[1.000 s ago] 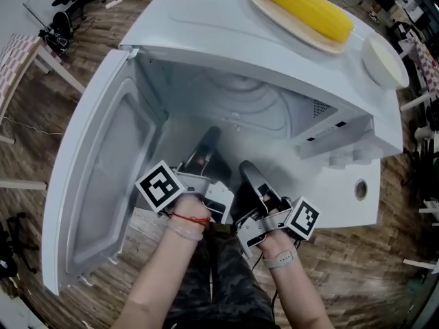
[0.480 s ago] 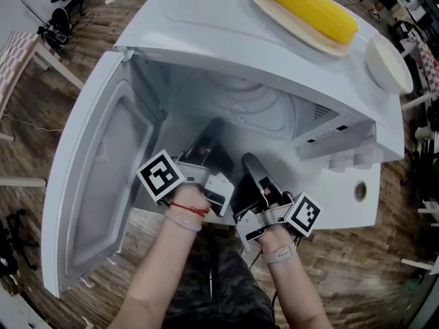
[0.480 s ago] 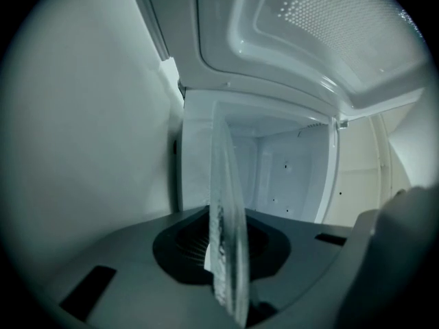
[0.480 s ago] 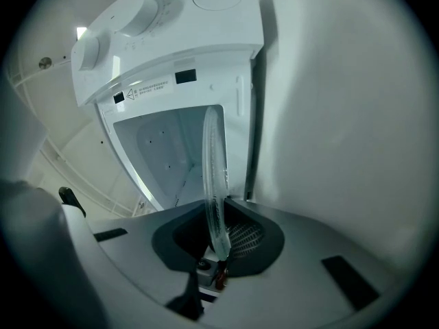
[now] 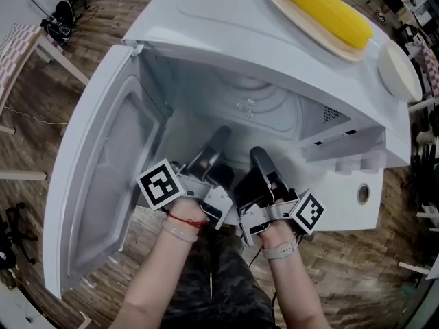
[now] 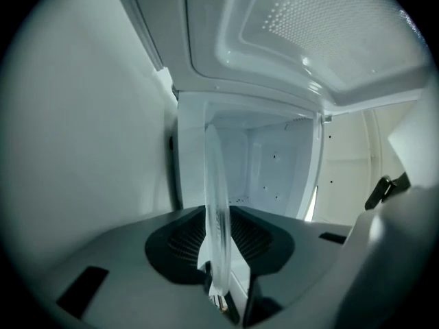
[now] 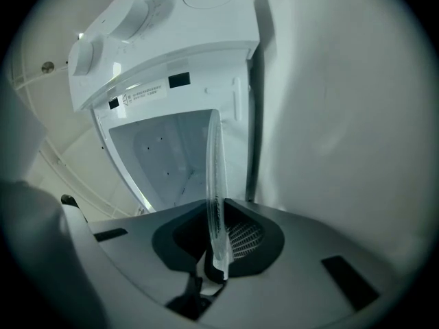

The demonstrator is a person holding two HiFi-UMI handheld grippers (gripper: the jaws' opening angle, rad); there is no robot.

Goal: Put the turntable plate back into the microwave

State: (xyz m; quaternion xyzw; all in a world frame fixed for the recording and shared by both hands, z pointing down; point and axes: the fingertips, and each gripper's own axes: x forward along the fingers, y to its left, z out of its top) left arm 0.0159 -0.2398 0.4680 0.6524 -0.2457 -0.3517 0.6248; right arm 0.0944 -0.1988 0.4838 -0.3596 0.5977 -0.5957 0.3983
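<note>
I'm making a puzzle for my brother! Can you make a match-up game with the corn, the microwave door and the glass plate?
Things: 1 corn; 2 microwave door; 3 turntable plate.
States: A swung open; B clamped by left gripper and right gripper; C yellow, on top of the microwave.
Pairs: 1-C; 2-A; 3-B.

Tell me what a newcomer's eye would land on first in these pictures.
The big white microwave fills the head view, its door standing wide open at the left. Both grippers reach into its mouth, the left gripper and right gripper each clamped on the rim of the clear glass turntable plate. A bright yellow corn cob lies on a dish atop the microwave.
</note>
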